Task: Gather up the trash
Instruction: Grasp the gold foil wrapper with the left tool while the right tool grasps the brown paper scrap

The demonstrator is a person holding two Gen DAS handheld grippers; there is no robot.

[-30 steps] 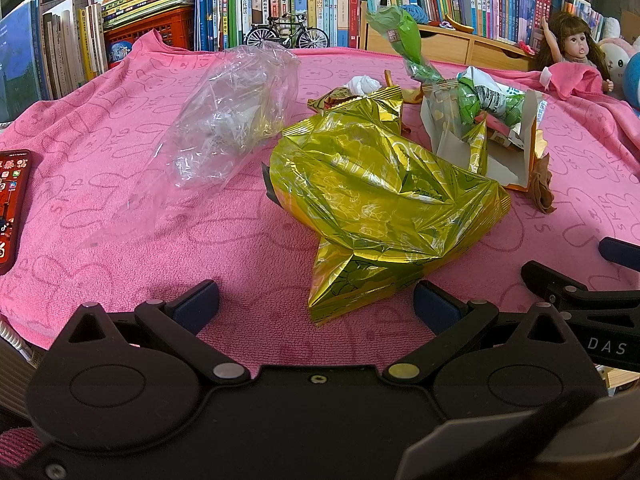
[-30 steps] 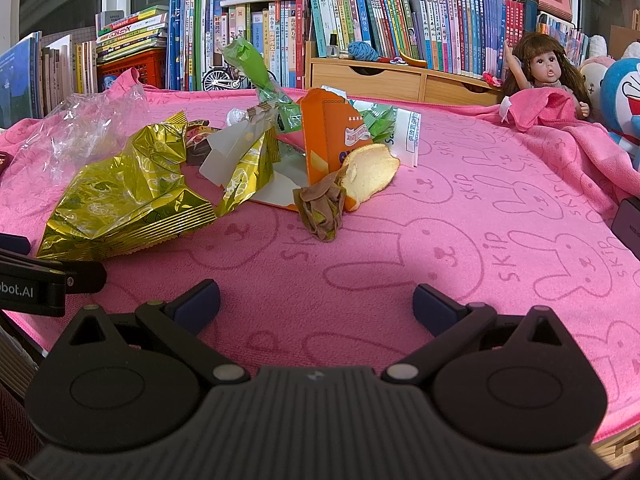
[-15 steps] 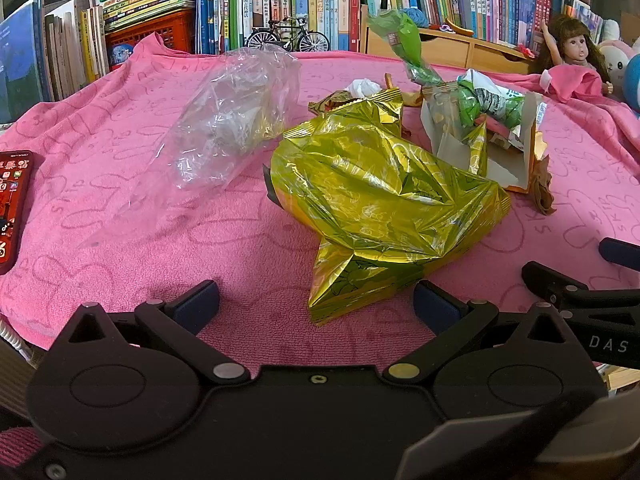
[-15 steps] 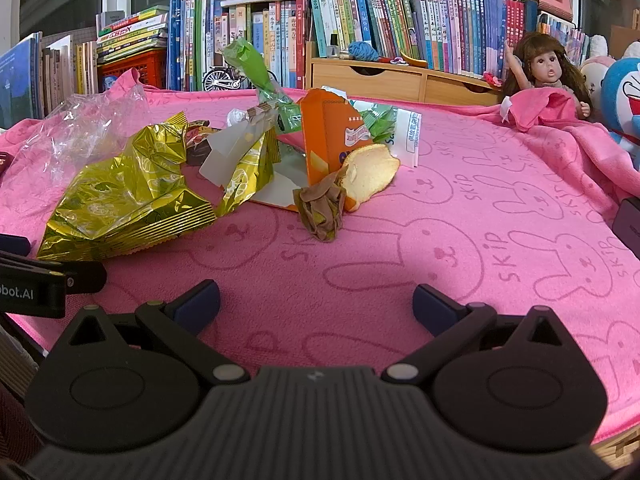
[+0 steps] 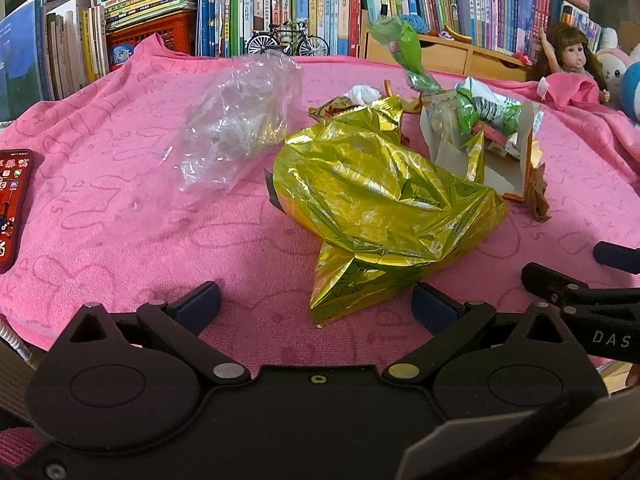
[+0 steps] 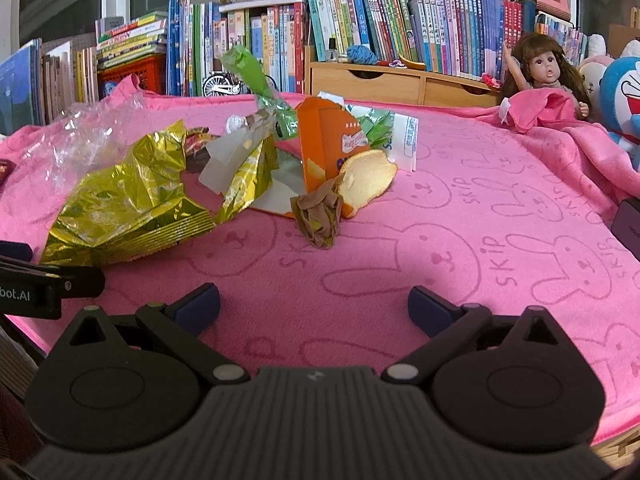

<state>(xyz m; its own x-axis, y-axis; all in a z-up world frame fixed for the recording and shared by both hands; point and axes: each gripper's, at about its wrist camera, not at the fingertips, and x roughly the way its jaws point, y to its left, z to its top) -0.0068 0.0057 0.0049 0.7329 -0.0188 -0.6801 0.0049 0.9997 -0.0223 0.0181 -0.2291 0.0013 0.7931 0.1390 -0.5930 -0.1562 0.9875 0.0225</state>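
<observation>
Left hand-held gripper [image 5: 316,306] is wide open w/ nothing in it, low over the pink towel [image 5: 120,216]; the gold foil bag [image 5: 372,208] lies just in front, its corner between the fingers. Right hand-held gripper [image 6: 314,304] is also wide open and empty. Orange carton [image 6: 324,144], bread slice [image 6: 368,182] and clear plastic bag [image 5: 240,120] lie near the gold bag.

Crumpled gold foil bag [image 5: 380,200] lies on its side — clear plastic bag [image 5: 240,120] beside it, orange carton [image 6: 328,148] behind.

Home playroom: bookshelves [image 6: 360,28]; doll [image 6: 540,68]
</observation>
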